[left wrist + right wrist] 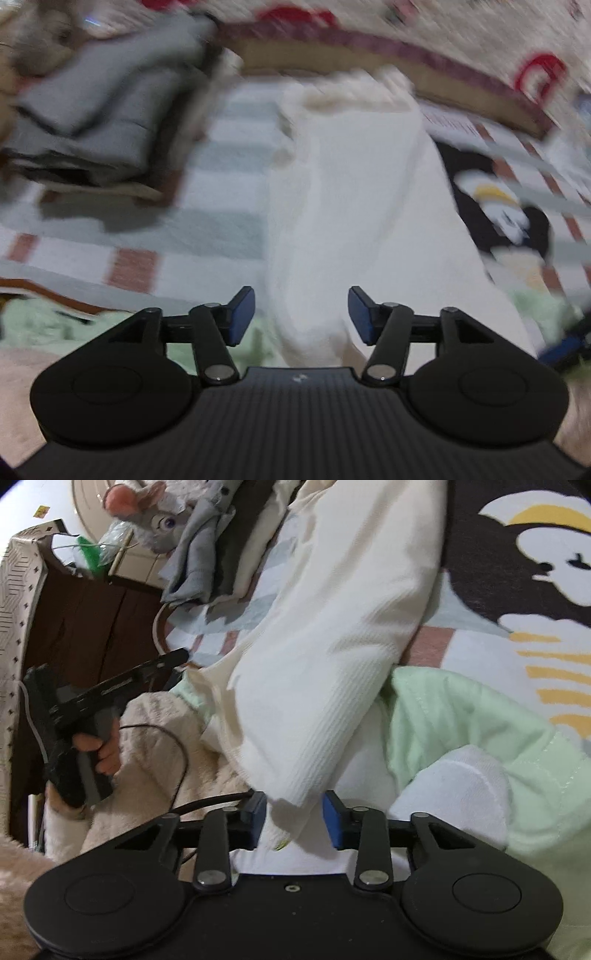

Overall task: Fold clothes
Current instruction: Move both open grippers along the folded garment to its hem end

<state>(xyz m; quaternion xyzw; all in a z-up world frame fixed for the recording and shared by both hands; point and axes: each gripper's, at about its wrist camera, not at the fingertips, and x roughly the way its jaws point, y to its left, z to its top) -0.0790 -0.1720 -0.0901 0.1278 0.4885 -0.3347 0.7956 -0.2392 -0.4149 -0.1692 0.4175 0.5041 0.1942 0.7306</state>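
A cream-white ribbed garment (pixel 325 664) stretches from the bed up to my right gripper (pixel 295 819). One corner of it sits between the blue pads (pixel 334 823), which are shut on it. In the blurred left wrist view the same white garment (pixel 362 206) runs from the far side down toward my left gripper (pixel 301 317), whose fingers stand wide open on either side of the cloth without pinching it. The right wrist view also catches the left gripper (pixel 181 655) at the left, held by a hand (pixel 99 749), its tip near the garment's edge.
A pile of folded grey clothes (pixel 103 110) lies at the bed's far left, with a plush mouse (pixel 147 513) beside it. A mint-green garment (pixel 461 720) and a white fleecy piece (pixel 461 786) lie near me. The checked sheet (pixel 207 229) has a black cartoon print (pixel 498 206).
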